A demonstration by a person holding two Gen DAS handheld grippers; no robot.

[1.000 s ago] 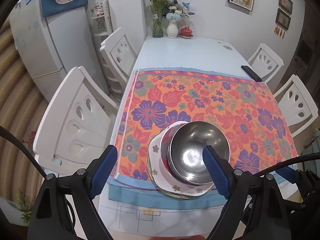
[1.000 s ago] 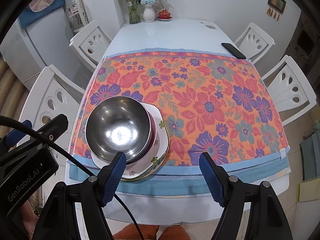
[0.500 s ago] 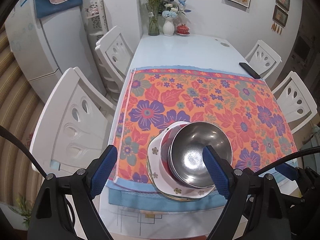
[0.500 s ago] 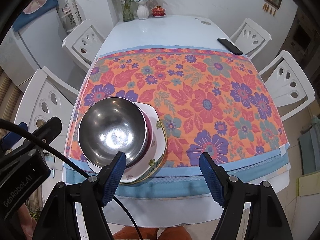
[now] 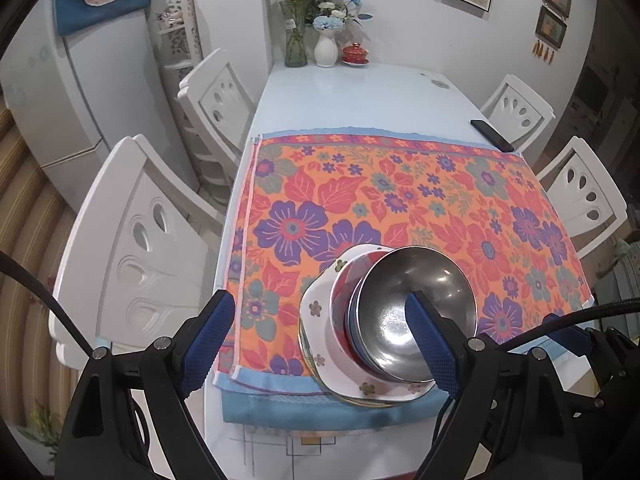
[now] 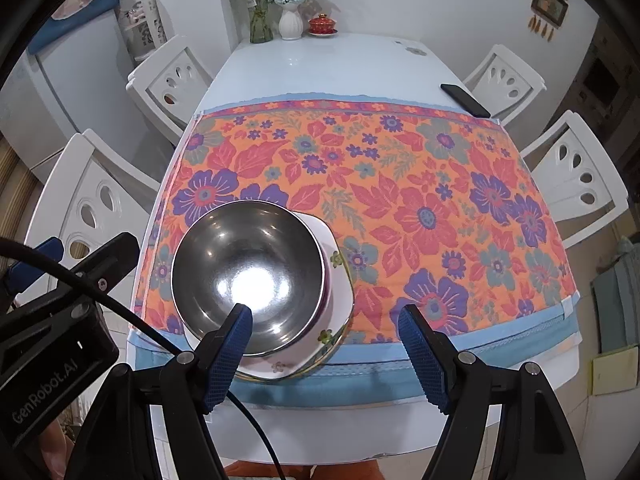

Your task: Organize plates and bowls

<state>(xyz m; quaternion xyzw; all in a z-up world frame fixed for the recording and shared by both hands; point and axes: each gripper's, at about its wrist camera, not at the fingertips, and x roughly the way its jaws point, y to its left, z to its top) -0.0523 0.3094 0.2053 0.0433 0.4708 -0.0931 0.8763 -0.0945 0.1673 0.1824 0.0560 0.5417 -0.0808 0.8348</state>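
A stack of dishes stands on the near left part of the flowered cloth [image 5: 400, 208]. A steel bowl [image 5: 416, 312] sits on top, nested in a red and a blue bowl, on white flower-patterned plates [image 5: 320, 320]. The same steel bowl [image 6: 248, 276] and plates [image 6: 340, 280] show in the right wrist view. My left gripper [image 5: 320, 340] is open and empty, held above and in front of the stack. My right gripper [image 6: 324, 344] is open and empty, above the stack's right edge near the table's front edge.
White chairs [image 5: 132, 248] stand along both sides of the table [image 5: 360, 96]. A black phone [image 5: 492, 135] lies at the cloth's far right corner. Vases with flowers [image 5: 324, 48] and a red lidded cup [image 5: 355, 54] stand at the far end. A fridge [image 5: 80, 92] is at left.
Both grippers have risen and pulled back a little from the table; the stack looks smaller and more of the table shows. The dishes have not moved.
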